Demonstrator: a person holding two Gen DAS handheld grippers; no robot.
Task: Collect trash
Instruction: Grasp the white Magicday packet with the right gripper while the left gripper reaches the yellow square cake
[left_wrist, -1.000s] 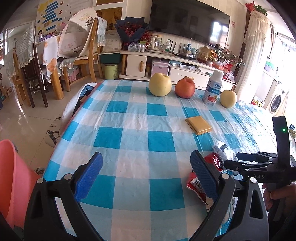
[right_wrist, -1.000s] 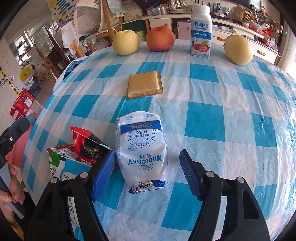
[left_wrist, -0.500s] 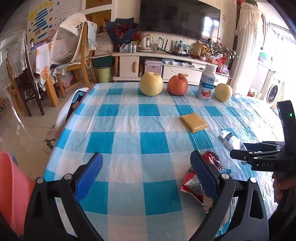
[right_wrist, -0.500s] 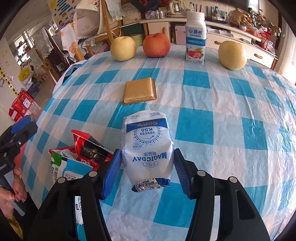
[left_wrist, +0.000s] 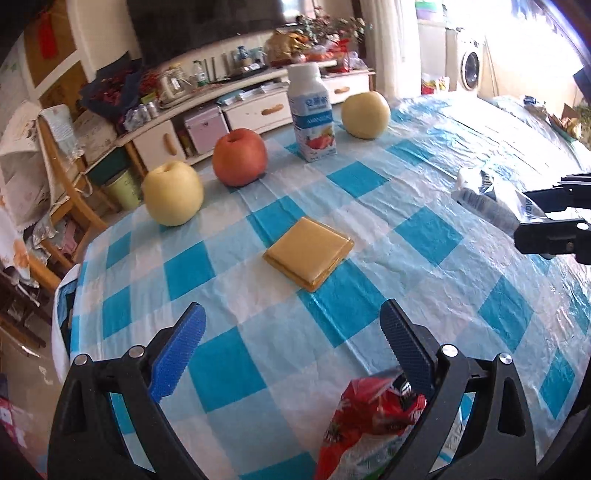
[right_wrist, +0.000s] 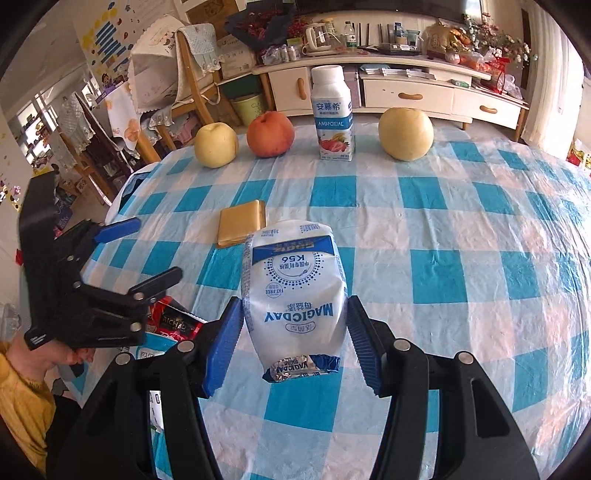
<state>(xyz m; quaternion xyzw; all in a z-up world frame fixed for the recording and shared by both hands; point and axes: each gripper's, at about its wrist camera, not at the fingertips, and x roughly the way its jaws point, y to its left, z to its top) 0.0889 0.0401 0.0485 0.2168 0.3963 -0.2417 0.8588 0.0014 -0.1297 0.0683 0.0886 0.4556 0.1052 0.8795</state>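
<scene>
My right gripper is shut on a white and blue milk pouch and holds it above the checked tablecloth; the pouch also shows in the left wrist view. My left gripper is open and empty over the table, and shows in the right wrist view. A red snack wrapper lies under its right finger, also seen in the right wrist view, on a white and blue carton wrapper. A flat golden packet lies ahead of it.
At the table's far edge stand a yellow pear, a red apple, a yoghurt bottle and a second pear. Beyond are a TV cabinet and chairs. The table drops off at left.
My right gripper has closed on the milk pouch and lifted it off the table. My left gripper has swung forward and to the right over the table, still open.
</scene>
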